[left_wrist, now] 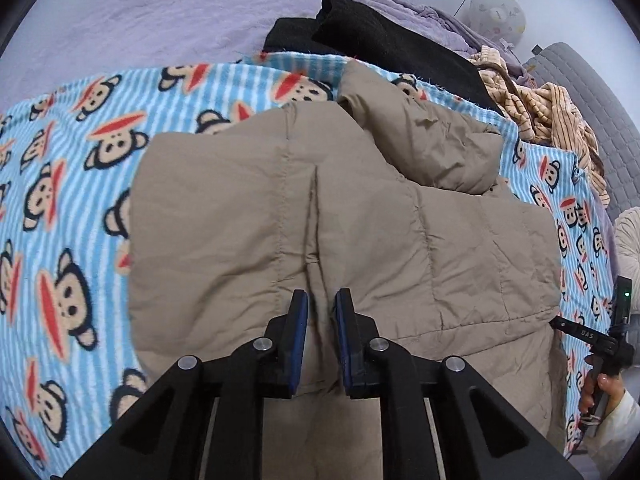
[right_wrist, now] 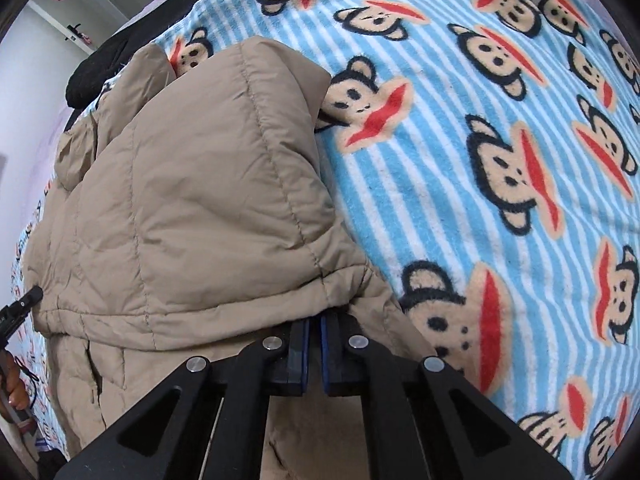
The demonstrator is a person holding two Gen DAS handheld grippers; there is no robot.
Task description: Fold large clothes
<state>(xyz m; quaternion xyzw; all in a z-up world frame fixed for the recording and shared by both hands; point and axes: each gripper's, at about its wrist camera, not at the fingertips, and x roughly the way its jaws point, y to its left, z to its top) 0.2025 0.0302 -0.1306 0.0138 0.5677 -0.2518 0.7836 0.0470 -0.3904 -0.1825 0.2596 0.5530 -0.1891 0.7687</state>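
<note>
Both tongs, left (left_wrist: 322, 300) and right (right_wrist: 314, 324), are pinched shut on the jacket (left_wrist: 360, 220) hem; its slippery padded fabric could slide free when lifted off the blanket (right_wrist: 480, 160).

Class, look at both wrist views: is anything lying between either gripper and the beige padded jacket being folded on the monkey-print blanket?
Nothing visible does. The left gripper has its jaws closed on a fold of the beige jacket, and the right gripper pinches its edge. The black garment lies beyond the jacket, on the far side of the blanket.

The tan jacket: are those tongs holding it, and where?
Yes. Left tongs pinch a fold of the jacket near its hem; right tongs grip the hem edge.
</note>
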